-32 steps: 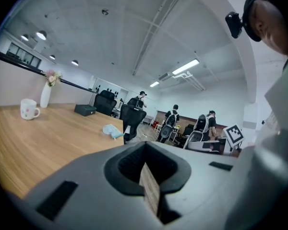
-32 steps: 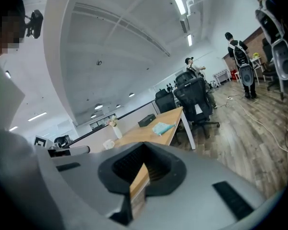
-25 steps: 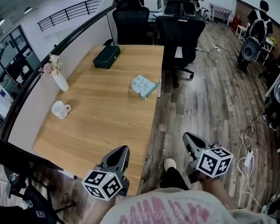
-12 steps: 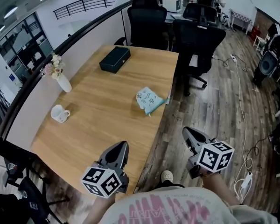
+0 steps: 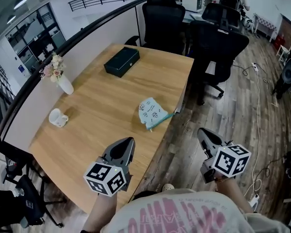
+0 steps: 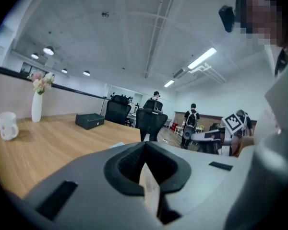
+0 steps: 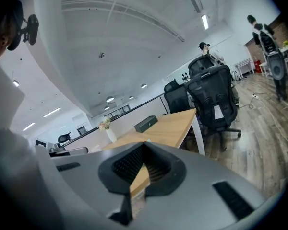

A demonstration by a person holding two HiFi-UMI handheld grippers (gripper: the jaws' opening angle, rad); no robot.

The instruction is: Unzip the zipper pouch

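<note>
Jaws of the left gripper (image 5: 127, 144) are seen pressed together with nothing between them, and the same is seen at the right gripper (image 5: 206, 136), whose jaws are likewise closed and empty. In the head view, the left gripper is placed at the lower centre of the frame, over the near end of the light wooden table (image 5: 102, 106). The right gripper is placed at the lower right, over the grey-brown plank floor (image 5: 208, 106) beyond the table's edge. 1 marker cube is carried at the rear of each gripper.

The pale teal fabric zipper pouch with a small printed pattern (image 5: 152, 112) is found lying flat near the centre of the frame, close to the table's right edge. It is well apart from both grippers, and a teal tab is seen sticking out towards that edge.

Further out, a white mug (image 5: 57, 118) is set at the middle left and a white vase of pink flowers (image 5: 63, 81) just above it. A dark rectangular box (image 5: 121, 62) is placed at the table's far end, upper centre. 2 black office chairs (image 5: 163, 21) are stood beyond the table at the top of the frame.
</note>
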